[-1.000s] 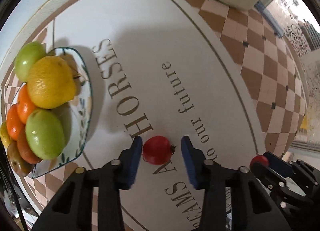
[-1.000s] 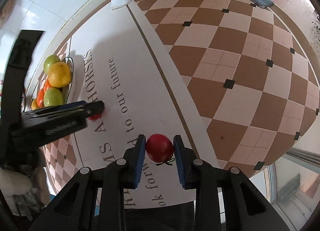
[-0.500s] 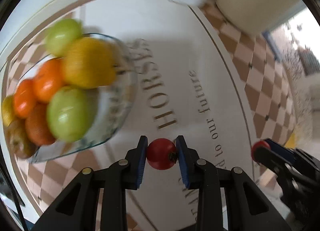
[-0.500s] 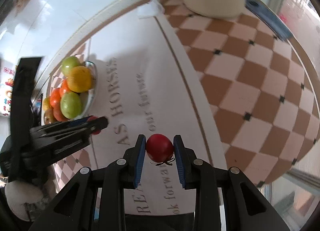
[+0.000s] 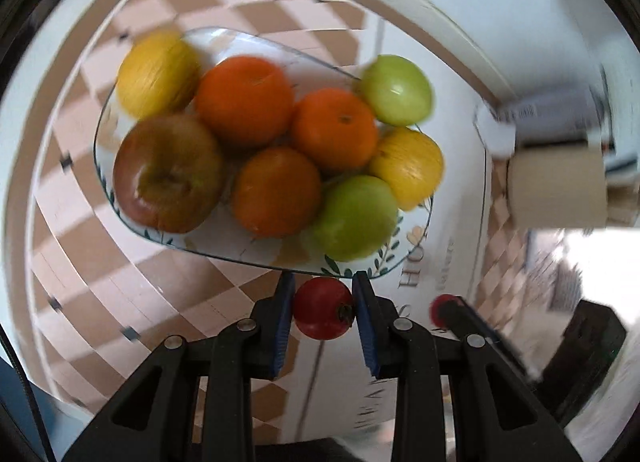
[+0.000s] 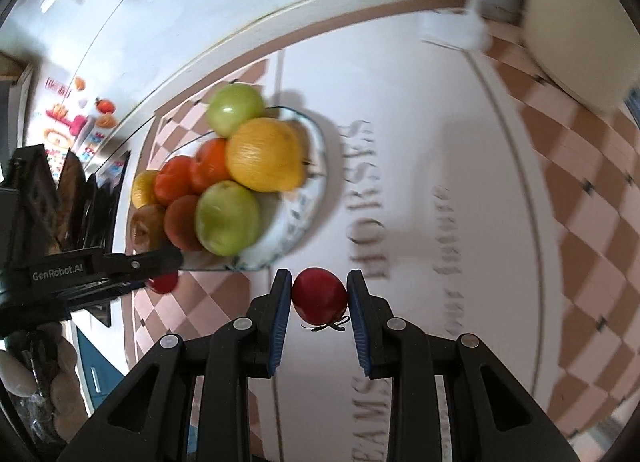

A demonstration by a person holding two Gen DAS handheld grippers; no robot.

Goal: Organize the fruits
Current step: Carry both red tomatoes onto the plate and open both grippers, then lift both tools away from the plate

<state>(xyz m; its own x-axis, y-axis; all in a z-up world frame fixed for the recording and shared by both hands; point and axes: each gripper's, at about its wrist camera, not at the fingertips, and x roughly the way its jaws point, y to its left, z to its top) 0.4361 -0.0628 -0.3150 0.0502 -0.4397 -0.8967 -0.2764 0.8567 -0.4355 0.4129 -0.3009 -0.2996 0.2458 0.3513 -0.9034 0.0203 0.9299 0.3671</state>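
left red fruit: small, round, glossy, dark stem end sideways; clamped between the left gripper pads.
right red fruit: round, smooth; pinched between the right gripper pads.
bowl: glass, leaf-patterned rim, just ahead of the left gripper; heaped with oranges, green apples, lemons, one reddish apple.

1. The left gripper closed on its small red fruit and carried it to the plate's near rim.
2. The right gripper, gripping another red fruit, drew closer to the plate.
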